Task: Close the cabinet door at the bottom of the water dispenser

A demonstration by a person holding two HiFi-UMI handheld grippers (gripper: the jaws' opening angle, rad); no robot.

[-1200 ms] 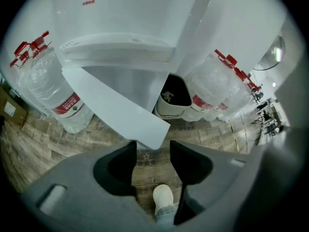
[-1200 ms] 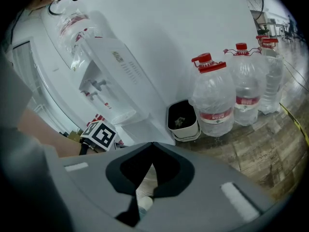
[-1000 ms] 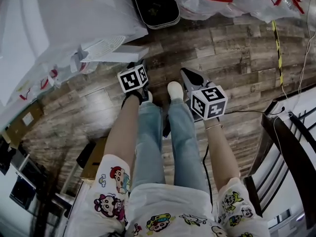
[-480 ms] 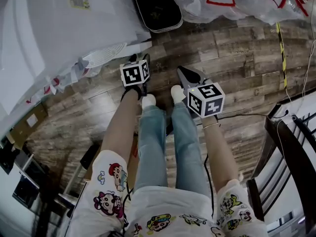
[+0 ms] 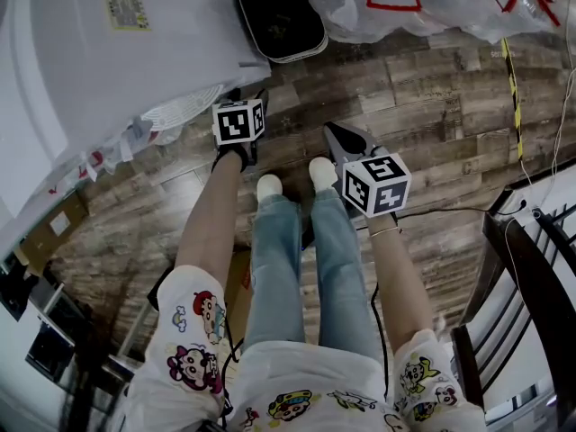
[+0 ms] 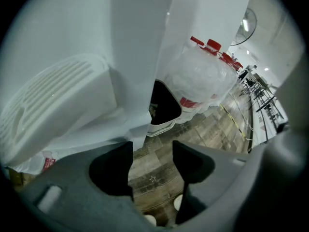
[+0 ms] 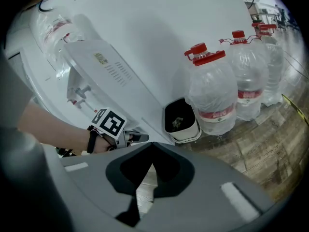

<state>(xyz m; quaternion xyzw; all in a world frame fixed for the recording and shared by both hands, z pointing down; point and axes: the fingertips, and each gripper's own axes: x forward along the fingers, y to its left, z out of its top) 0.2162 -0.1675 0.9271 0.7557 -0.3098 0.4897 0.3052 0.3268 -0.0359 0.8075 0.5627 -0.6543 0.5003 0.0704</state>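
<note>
The step in hand looks like the approach. The left gripper (image 6: 152, 161), whose jaws have just been opening wide over bare floorboards, hangs at the foot of the water dispenser (image 5: 108, 52), just short of the white panel that seems to be the cabinet door (image 6: 135, 81) (how far ajar cannot be told), and the right gripper (image 7: 152, 146) is pinched closed on nothing. The next move likely calls for pressing a jaw against that panel until it seats. Counted: one dispenser, two grippers, one trash bin (image 5: 282, 14), at least three red-capped water bottles (image 7: 212, 91).
</note>
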